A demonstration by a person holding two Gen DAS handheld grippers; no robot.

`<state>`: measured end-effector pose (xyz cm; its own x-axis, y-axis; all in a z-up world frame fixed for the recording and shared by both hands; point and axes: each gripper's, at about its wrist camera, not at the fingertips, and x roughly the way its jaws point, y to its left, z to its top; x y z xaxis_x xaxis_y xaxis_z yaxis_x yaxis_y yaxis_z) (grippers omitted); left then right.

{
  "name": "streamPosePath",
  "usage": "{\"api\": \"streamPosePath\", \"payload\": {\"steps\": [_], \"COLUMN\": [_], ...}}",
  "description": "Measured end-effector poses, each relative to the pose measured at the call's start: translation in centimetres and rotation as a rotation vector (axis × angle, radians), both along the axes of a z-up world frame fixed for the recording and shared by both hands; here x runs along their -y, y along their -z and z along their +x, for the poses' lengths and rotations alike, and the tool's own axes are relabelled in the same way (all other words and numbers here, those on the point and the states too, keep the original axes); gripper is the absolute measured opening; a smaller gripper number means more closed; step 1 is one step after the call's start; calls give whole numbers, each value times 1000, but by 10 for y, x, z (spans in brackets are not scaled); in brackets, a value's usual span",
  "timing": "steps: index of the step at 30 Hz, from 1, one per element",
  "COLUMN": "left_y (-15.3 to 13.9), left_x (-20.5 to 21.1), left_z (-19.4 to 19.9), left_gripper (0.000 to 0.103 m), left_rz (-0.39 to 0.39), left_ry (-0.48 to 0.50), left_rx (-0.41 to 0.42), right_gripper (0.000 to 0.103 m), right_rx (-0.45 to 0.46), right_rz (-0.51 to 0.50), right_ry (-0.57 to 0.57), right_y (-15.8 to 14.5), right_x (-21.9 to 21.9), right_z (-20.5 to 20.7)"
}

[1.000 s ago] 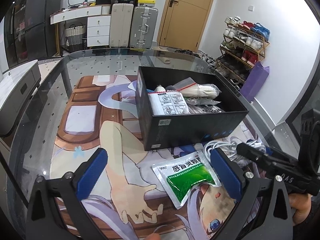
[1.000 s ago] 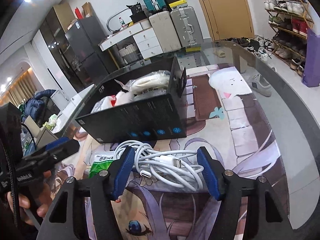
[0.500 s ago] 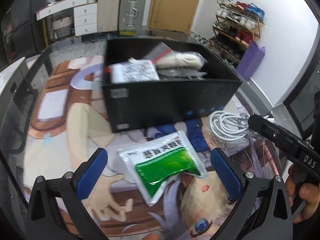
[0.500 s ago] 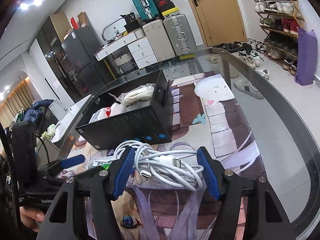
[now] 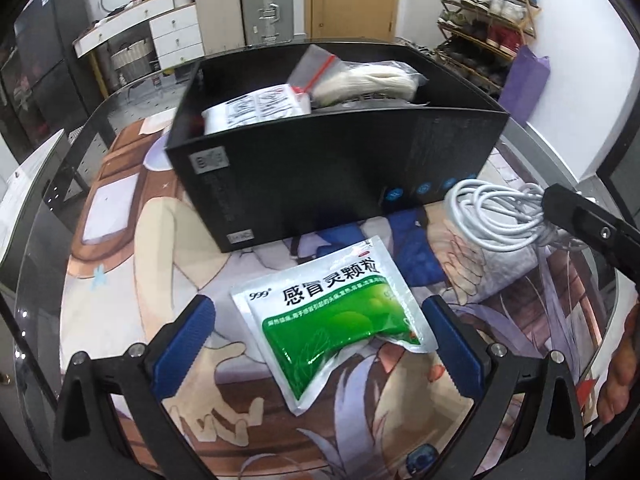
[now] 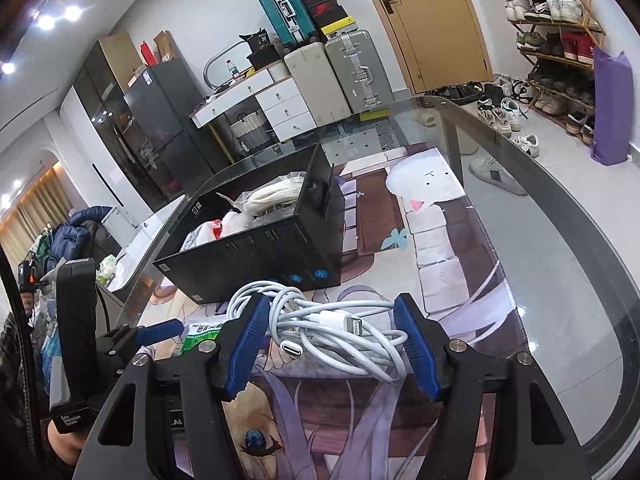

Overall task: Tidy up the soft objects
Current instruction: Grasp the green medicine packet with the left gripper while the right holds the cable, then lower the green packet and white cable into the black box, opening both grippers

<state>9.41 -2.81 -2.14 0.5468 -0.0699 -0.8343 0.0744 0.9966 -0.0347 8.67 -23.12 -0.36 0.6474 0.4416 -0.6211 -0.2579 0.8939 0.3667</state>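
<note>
A green and silver medicine sachet [image 5: 336, 316] lies flat on the printed mat, between the open fingers of my left gripper [image 5: 324, 340]. A coiled white cable [image 6: 336, 328] lies on the mat between the open fingers of my right gripper [image 6: 332, 344]; neither finger presses it. The cable [image 5: 496, 216] and the right gripper's finger [image 5: 576, 216] also show in the left wrist view. A black open box [image 5: 332, 184] stands just behind both, holding several bagged soft items. The box [image 6: 260, 252] and the sachet's edge [image 6: 200, 334] show in the right wrist view.
The glass table's curved rim [image 6: 560, 216] runs along the right. The left gripper's body [image 6: 80, 340] is at the left of the right wrist view. Suitcases, drawers and a shoe rack stand beyond the table.
My left gripper has moved forward and down so the sachet now lies between its fingers. My right gripper has risen a little over the cable. Both stay open.
</note>
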Motion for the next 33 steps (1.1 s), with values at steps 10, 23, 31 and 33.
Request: {"api": "streamPosePath", "payload": {"steps": [10, 23, 31, 33], "left_y": [-8, -31, -61, -66], "left_x": [-24, -33, -42, -44], "left_z": [-16, -38, -47, -45], "left_gripper": [58, 48, 48, 48], "left_rz": [-70, -157, -188, -196], "left_ry": [3, 44, 42, 39], "left_rx": [72, 144, 239, 252], "right_gripper": [65, 65, 65, 65], "right_rx": [8, 45, 93, 105], "right_rz": [7, 24, 4, -1], "right_ry": [-6, -26, -47, -53], "right_y": [-4, -17, -30, -34], "right_x": [-7, -13, -22, -25], "right_z": [-4, -15, -19, -19]}}
